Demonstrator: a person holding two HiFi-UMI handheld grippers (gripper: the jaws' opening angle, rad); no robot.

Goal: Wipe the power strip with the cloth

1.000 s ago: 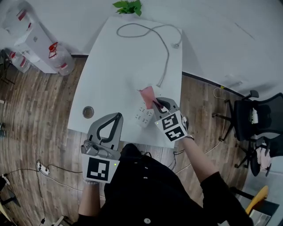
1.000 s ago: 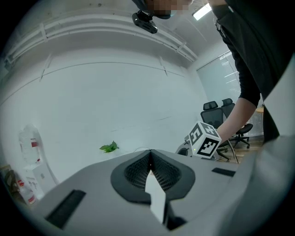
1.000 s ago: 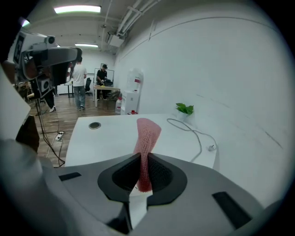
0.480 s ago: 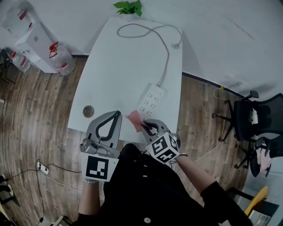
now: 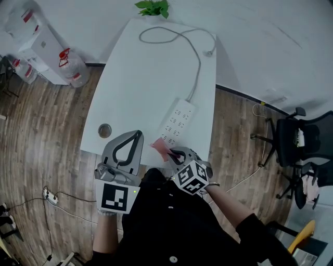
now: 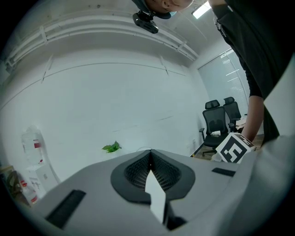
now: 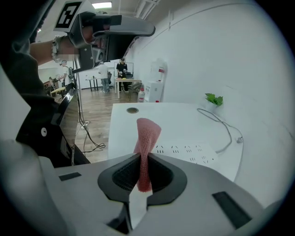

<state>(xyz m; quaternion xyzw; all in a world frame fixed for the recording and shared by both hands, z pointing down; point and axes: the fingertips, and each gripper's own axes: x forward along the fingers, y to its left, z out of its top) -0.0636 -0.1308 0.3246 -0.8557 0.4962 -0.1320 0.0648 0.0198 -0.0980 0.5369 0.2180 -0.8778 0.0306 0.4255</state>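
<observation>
The white power strip (image 5: 177, 121) lies on the white table (image 5: 140, 78), and its grey cord (image 5: 196, 57) curls off toward the far end. My right gripper (image 5: 172, 154) hovers at the table's near edge, just short of the strip's near end. It is shut on a pink cloth (image 5: 160, 147). In the right gripper view the cloth (image 7: 147, 133) stands up out of the shut jaws of the right gripper (image 7: 143, 156), with the strip (image 7: 184, 151) beyond it. My left gripper (image 5: 136, 135) sits shut and empty at the near edge. In its own view the left gripper (image 6: 150, 154) points at the wall.
A round cable hole (image 5: 104, 130) is at the table's near left corner. A small green plant (image 5: 152, 7) stands at the far end. Water bottles (image 5: 70, 65) are on the floor at the left, an office chair (image 5: 307, 137) at the right, a floor power strip (image 5: 49, 196) near left.
My right gripper drew the cloth back along the strip toward me and off its near end, then edged slightly right. The left gripper stayed put.
</observation>
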